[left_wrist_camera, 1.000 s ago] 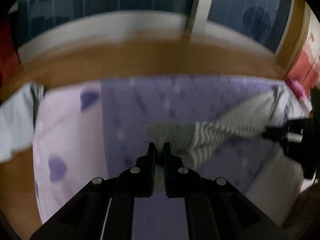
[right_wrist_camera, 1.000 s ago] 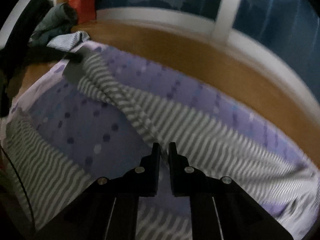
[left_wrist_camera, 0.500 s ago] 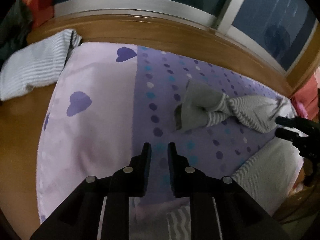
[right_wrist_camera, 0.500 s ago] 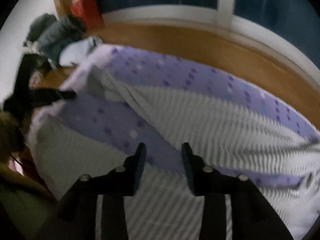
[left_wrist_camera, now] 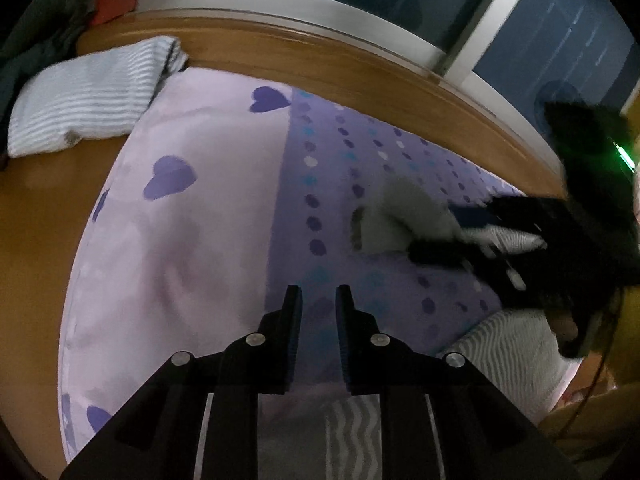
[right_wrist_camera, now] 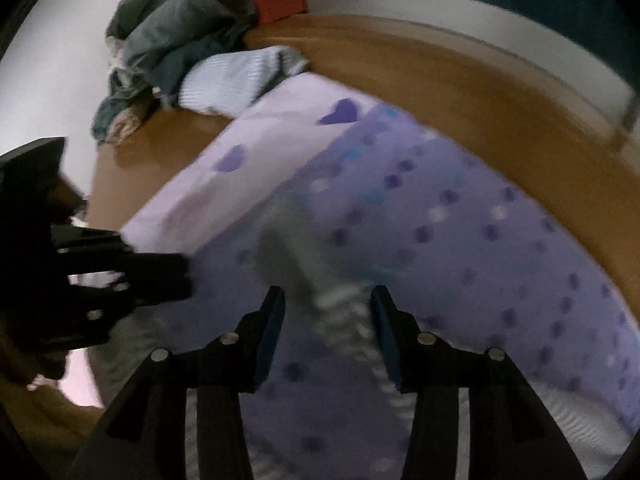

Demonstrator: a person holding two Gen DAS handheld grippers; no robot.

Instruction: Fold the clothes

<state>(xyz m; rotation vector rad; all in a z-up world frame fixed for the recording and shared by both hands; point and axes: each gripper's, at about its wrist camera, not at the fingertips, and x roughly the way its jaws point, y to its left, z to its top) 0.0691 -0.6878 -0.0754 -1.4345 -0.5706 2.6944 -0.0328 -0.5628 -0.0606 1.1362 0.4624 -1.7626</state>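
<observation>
Fingers of the left gripper stand slightly apart, nothing between them, above the purple dotted sheet. Right gripper fingers are spread wide over the grey striped garment, which lies just ahead of and between them, apparently untouched in the blur.

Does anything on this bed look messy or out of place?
Yes. The grey striped garment lies bunched and twisted on the dotted purple sheet, not flat. A heap of dark clothes sits crumpled in the corner.
</observation>
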